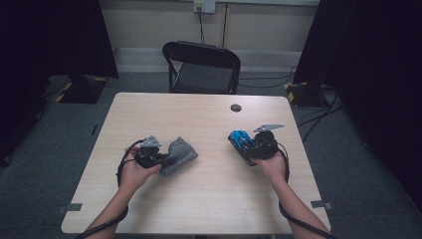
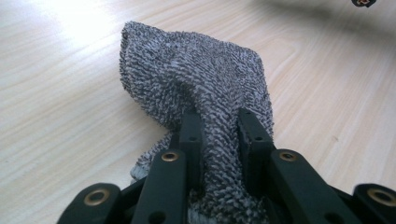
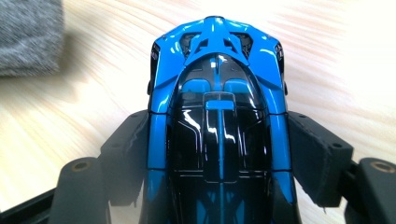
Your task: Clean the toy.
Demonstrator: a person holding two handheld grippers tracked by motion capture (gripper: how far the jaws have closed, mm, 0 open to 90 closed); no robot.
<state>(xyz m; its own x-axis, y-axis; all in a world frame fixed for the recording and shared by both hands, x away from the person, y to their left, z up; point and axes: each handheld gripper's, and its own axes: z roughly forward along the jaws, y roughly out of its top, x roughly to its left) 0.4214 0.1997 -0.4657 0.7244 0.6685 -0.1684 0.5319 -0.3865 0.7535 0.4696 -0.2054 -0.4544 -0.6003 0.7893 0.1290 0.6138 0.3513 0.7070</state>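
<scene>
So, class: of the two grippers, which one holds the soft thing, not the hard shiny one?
The left gripper: its jaws pinch the grey cloth, fuzzy and limp. The right gripper grips a glossy blue toy car.

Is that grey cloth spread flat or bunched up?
Bunched: the cloth rises in a crumpled peak, one end pinched between the left gripper jaws.

Cloth [image 1: 179, 153] lies left of centre on worktop [image 1: 209, 199], one end between left gripper [image 1: 166, 160] fingers. Toy car [image 1: 242, 139] sits right of centre, between right gripper [image 1: 238, 142] fingers, well apart from cloth. Chair [image 1: 203, 67] behind worktop.
</scene>
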